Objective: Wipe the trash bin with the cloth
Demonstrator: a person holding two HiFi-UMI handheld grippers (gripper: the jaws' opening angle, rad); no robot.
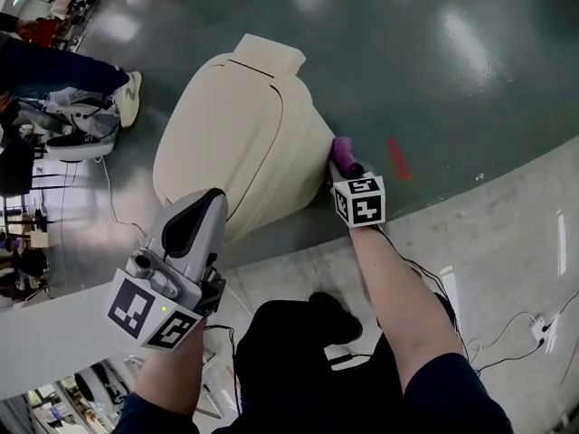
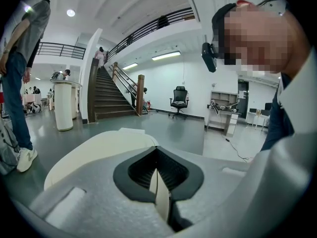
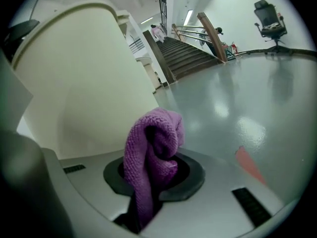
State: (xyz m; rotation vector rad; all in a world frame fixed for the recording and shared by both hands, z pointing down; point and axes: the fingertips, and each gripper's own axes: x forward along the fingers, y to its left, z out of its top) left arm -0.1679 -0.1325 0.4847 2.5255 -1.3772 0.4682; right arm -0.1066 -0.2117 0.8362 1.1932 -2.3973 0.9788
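Wiping the bin's side, barely begun.
My right fingers (image 3: 148, 202) pinch the cloth (image 3: 151, 152) beside the bin (image 1: 235, 125); my left fingers (image 2: 158, 182) are closed and empty. Most of it looks unwiped.

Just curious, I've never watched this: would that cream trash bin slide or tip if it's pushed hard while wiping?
The trash bin looks like moulded plastic, so probably light for its size. The floor is smooth and glossy, so a hard push with the purple cloth might slide it or tip it.

Bright, glare on the floor (image 1: 461, 39), fisheye-warped edges
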